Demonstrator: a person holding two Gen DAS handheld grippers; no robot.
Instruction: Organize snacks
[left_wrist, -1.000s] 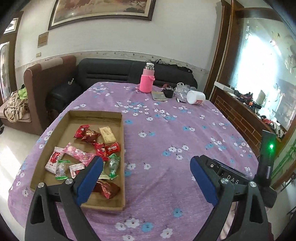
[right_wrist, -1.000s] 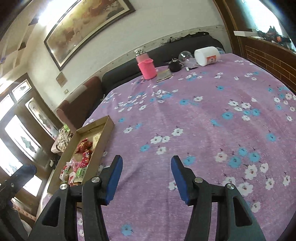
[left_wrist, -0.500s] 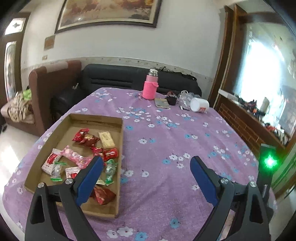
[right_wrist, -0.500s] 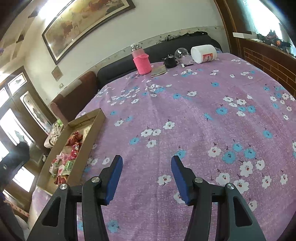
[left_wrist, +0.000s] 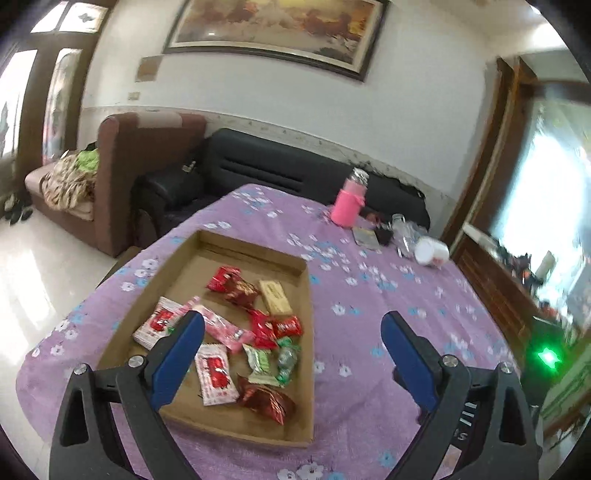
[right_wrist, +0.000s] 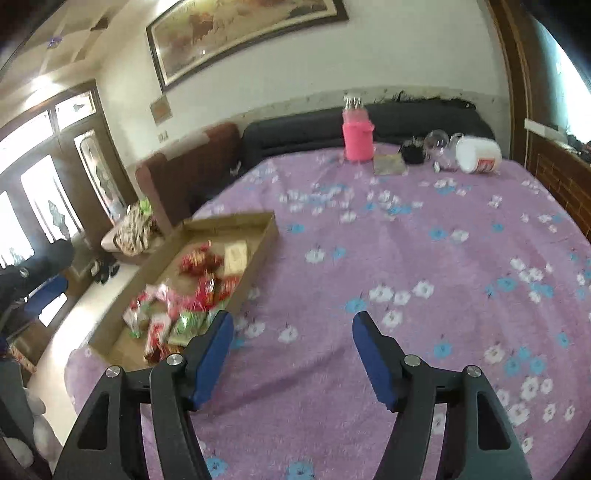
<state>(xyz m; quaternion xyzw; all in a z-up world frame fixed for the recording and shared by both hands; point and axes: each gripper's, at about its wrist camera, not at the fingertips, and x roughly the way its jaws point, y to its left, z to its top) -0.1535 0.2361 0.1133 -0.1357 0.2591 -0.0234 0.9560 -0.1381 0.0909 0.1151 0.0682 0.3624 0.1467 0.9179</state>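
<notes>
- Left gripper (left_wrist: 291, 328): jaws wide apart, holding nothing, raised above the near end of the cardboard tray (left_wrist: 308, 332); blue pads on black arms.
- Right gripper (right_wrist: 291, 332): jaws apart and empty, over the bare tablecloth (right_wrist: 443, 258) just right of the tray.
- Snacks (left_wrist: 240, 332): a loose heap of small wrapped packets in the near half of the tray; some overlap, none stands upright.
- Handling, as a judgement: the packets look light and soft, in glossy film that may crinkle and slip. A crimped end seam or a narrow side seems the best hold.
- The tan bar (left_wrist: 275, 301) appears flat and stiffer, so a hold across its short width should suit it.
- The crumpled red packet (left_wrist: 267, 400) nearest the front wall is puffy and would likely yield under the pads.
- Tray: shallow, rigid brown cardboard with low walls, which could block a low sideways approach.
- Tablecloth: purple, plush, flower-printed.
</notes>
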